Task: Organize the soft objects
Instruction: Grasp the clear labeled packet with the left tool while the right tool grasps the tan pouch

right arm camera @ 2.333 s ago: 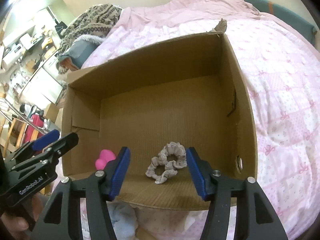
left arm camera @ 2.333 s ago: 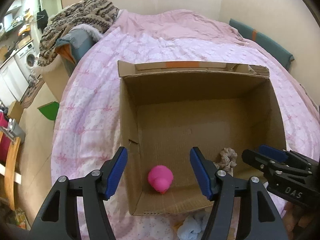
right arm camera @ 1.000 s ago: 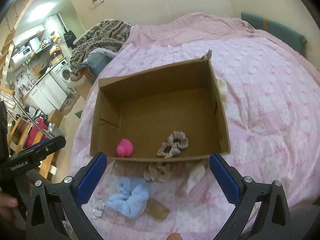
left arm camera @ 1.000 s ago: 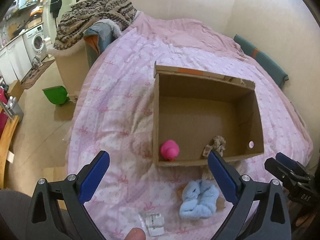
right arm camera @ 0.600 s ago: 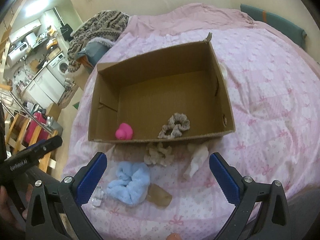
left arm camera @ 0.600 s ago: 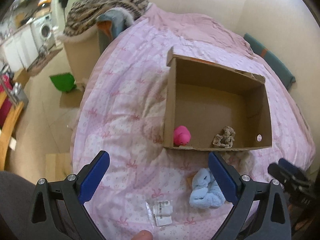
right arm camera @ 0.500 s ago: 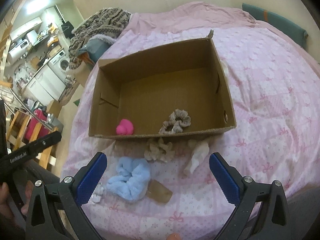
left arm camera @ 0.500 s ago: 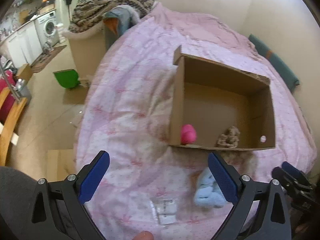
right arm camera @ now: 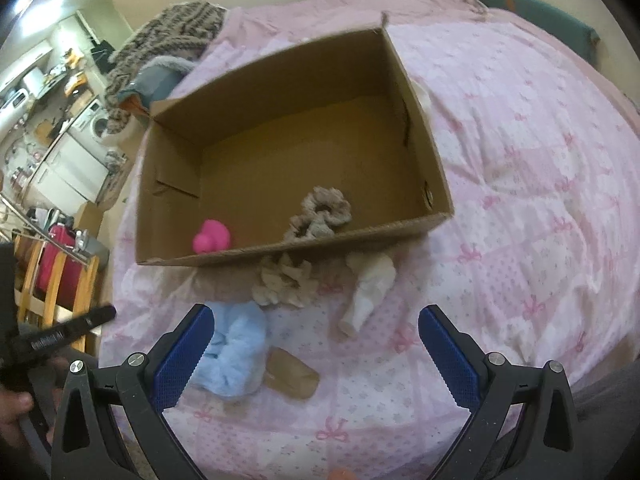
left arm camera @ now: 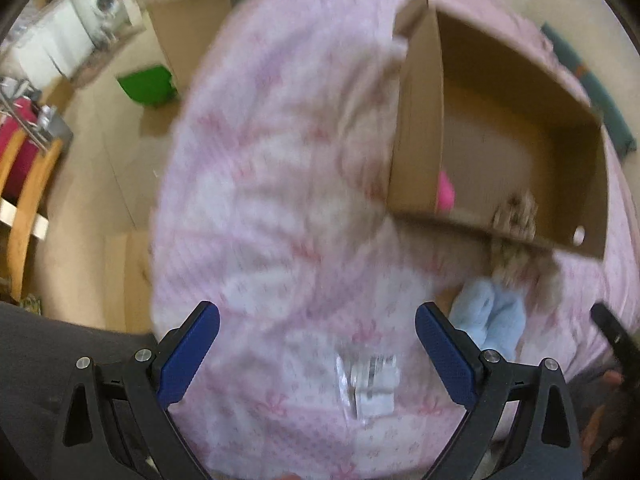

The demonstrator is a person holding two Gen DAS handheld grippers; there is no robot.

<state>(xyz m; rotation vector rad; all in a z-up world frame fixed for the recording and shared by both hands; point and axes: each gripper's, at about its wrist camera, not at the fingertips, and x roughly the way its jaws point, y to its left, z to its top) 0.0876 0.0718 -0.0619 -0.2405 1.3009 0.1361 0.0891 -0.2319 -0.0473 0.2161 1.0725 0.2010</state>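
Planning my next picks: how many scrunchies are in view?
3: a grey scrunchie inside the cardboard box, a beige scrunchie just outside its near wall, a light blue scrunchie nearer still. None seem hidden.

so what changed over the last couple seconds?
Both grippers, left gripper and right gripper, pulled back out of the cardboard box and opened wide. Unchanged: pink toy and beige scrunchie inside; blue scrunchie on the bedspread.

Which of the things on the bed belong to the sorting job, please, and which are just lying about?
Job:
cardboard box
pink toy
grey scrunchie
beige scrunchie
blue scrunchie
white soft item

Lying about:
plastic packet
patterned blanket
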